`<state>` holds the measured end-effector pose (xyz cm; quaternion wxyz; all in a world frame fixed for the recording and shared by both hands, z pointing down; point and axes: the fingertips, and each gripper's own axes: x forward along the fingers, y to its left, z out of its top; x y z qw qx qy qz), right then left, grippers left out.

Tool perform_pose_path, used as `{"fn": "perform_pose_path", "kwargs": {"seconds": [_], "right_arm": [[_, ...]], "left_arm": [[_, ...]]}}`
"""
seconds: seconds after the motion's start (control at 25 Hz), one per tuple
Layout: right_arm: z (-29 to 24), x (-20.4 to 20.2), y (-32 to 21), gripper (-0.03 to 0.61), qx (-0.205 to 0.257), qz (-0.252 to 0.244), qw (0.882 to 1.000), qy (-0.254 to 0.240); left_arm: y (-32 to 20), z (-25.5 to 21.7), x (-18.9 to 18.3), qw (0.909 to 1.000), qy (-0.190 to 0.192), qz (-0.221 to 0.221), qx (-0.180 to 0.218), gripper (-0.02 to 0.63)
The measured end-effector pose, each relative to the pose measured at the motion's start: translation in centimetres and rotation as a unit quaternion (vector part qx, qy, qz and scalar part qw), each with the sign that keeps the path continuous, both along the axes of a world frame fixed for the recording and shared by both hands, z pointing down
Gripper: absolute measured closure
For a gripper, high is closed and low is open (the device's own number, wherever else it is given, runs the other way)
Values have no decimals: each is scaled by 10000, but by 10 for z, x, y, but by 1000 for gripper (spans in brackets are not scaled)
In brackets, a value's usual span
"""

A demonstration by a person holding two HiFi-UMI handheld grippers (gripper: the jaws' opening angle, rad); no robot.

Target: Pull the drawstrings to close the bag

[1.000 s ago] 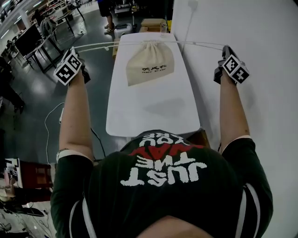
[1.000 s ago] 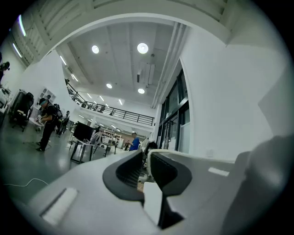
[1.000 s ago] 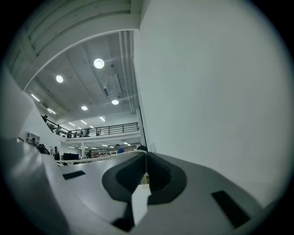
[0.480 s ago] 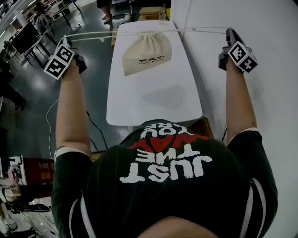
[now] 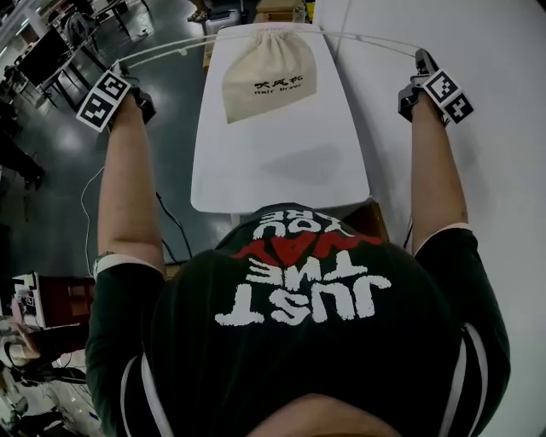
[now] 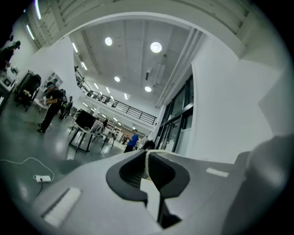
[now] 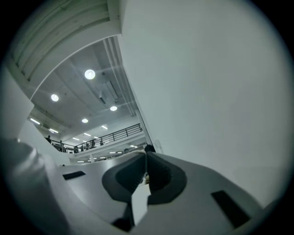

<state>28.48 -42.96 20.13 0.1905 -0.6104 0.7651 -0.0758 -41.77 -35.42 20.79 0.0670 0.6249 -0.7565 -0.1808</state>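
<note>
A cream drawstring bag (image 5: 269, 72) with dark print lies on the far half of the white table (image 5: 281, 162), its mouth gathered at the far edge. One white drawstring (image 5: 183, 44) runs left from the mouth to my left gripper (image 5: 122, 70), which is out over the floor beside the table. The other drawstring (image 5: 375, 39) runs right to my right gripper (image 5: 420, 56). In the left gripper view the gripper (image 6: 147, 153) is shut with white cord pinched between its pads. My right gripper (image 7: 146, 156) is shut too, and a bit of cord shows in its jaws.
A white wall (image 5: 478, 51) rises just right of the table, close to my right arm. Left of the table is glossy grey floor (image 5: 51, 171) with a cable, desks and people farther off. A box (image 5: 277, 7) stands beyond the table's far end.
Both grippers have moved farther apart, away from the bag, each with its cord. The left one has gone farther out over the floor. The bag sits higher in the head view.
</note>
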Motion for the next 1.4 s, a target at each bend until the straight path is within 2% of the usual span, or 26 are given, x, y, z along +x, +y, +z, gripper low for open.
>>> {"fn": "perform_pose_path", "kwargs": {"seconds": [0.08,0.24,0.56,0.64,0.76,0.8,0.88,0.92,0.96,1.08,1.16,1.4], "right_arm": [[14,2,-4,565,-142,-40,9998,-168],[28,10,-6,565,-218,-177,9996,-92],[13,20,-4,565,-145,378,9987,314],[12,21,-5,566,-126,432,9980,444],[12,20,-1,565,-82,382,9944,979],[12,18,1,566,-72,320,9922,1204],[11,10,3,566,-35,171,9870,1599],[8,7,5,566,0,107,9850,1722],[4,4,6,566,41,59,9839,1784],[-2,2,6,566,112,-16,9853,1705],[1,7,1,566,60,-27,9874,1582],[18,20,-7,566,-150,-23,9932,1158]], "left_arm": [[-3,13,-1,9998,143,64,-97,606],[-9,18,7,9996,43,237,-162,604],[-11,1,23,9996,-114,256,-65,606],[-11,-3,27,9987,-437,227,-87,606],[-5,-7,28,9907,-1333,179,-196,606],[-5,-7,29,9843,-1734,162,-274,606],[-5,-5,31,9657,-2549,100,-490,606],[-5,-4,31,9583,-2796,72,-585,606],[-5,-3,30,9562,-2856,65,-630,607],[-8,-3,28,9665,-2512,131,-515,607],[-11,0,31,9697,-2390,184,-461,607],[-17,14,31,9706,-2308,385,-565,607]]}}
